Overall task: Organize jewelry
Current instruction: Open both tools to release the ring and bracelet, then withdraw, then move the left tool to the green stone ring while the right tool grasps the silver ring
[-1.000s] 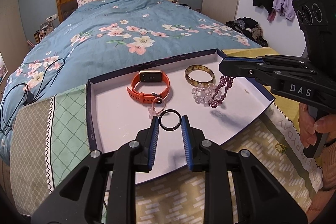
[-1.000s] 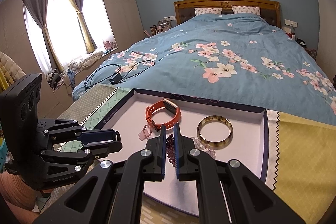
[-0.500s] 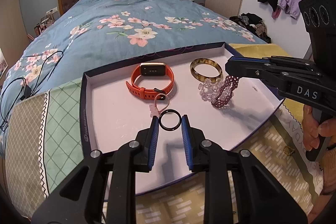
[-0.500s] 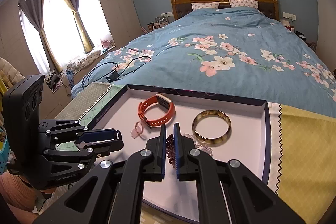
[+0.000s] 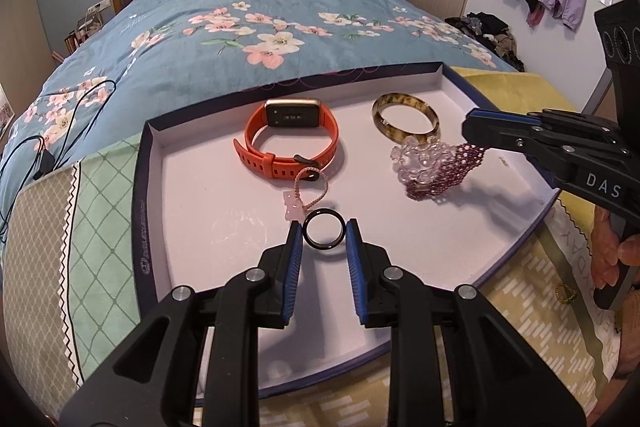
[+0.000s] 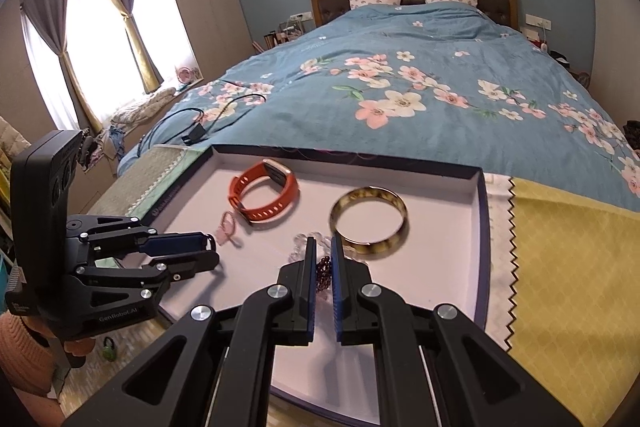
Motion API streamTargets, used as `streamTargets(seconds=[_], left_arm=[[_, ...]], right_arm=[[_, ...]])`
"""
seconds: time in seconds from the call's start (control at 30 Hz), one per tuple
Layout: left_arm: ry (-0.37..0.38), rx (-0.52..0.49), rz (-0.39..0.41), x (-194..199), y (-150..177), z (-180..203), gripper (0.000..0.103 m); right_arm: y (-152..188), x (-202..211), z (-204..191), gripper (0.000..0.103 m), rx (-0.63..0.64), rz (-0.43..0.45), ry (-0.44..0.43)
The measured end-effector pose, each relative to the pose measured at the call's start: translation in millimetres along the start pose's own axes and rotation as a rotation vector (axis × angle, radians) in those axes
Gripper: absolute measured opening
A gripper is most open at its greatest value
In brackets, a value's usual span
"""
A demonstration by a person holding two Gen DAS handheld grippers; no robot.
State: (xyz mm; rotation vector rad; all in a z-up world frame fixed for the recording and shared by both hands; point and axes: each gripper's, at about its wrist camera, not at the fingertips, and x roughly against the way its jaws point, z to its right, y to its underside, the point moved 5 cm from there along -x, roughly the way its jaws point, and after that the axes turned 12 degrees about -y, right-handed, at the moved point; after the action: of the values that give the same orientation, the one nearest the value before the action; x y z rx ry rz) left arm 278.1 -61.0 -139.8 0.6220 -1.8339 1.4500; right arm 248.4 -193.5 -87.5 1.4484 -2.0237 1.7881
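Observation:
A shallow white tray (image 5: 208,227) with a dark rim lies on the bed's foot. My left gripper (image 5: 323,235) is shut on a black ring (image 5: 323,235) just above the tray floor. My right gripper (image 6: 323,259) is shut on a purple bead bracelet (image 5: 448,175), which drapes onto the tray beside a clear bead bracelet (image 5: 416,163). An orange watch (image 5: 288,141), a tortoiseshell bangle (image 5: 406,117) and a pink charm on a cord (image 5: 296,209) lie in the tray. In the right wrist view the purple beads (image 6: 323,269) show between the fingers.
The tray (image 6: 440,267) rests on a patterned cloth (image 5: 104,227) at the foot of a blue floral bed (image 5: 260,27). A small gold ring (image 5: 564,293) lies on the cloth at the right. A black cable (image 6: 200,123) lies on the duvet.
Both grippers have come lower over the tray. The purple bracelet has come down beside the clear beads and now rests on the tray. The black ring stays held.

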Motion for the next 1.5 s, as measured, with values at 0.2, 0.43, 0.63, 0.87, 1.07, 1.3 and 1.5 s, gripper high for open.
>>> streamTargets(seconds=[0.2, 0.43, 0.63, 0.87, 1.07, 1.3, 1.5], left_arm=[[-0.008, 0.007, -0.016, -7, 0, 0, 0.023], [-0.001, 0.014, -0.014, -8, -3, 0, 0.023], [-0.015, 0.022, 0.052, 13, -6, -6, 0.031], [-0.029, 0.031, 0.127, 51, -1, -15, 0.035], [-0.025, 0.059, 0.176, 81, 14, -26, 0.036], [0.000, 0.047, 0.205, 109, 44, -27, 0.038], [0.009, 0.011, 0.197, 118, 72, -20, 0.040]], right_arm=[[3, -2, 8, 0.008, -0.022, -0.013, 0.010], [4, -3, 12, 0.010, -0.038, -0.019, 0.032], [7, 0, 14, 0.018, -0.049, -0.021, 0.050], [10, 3, 14, 0.021, -0.055, -0.027, 0.058], [12, 18, 4, 0.022, -0.039, 0.003, 0.049], [27, 48, -39, 0.029, 0.061, 0.015, -0.023], [63, 52, -67, 0.029, 0.119, -0.053, -0.058]])
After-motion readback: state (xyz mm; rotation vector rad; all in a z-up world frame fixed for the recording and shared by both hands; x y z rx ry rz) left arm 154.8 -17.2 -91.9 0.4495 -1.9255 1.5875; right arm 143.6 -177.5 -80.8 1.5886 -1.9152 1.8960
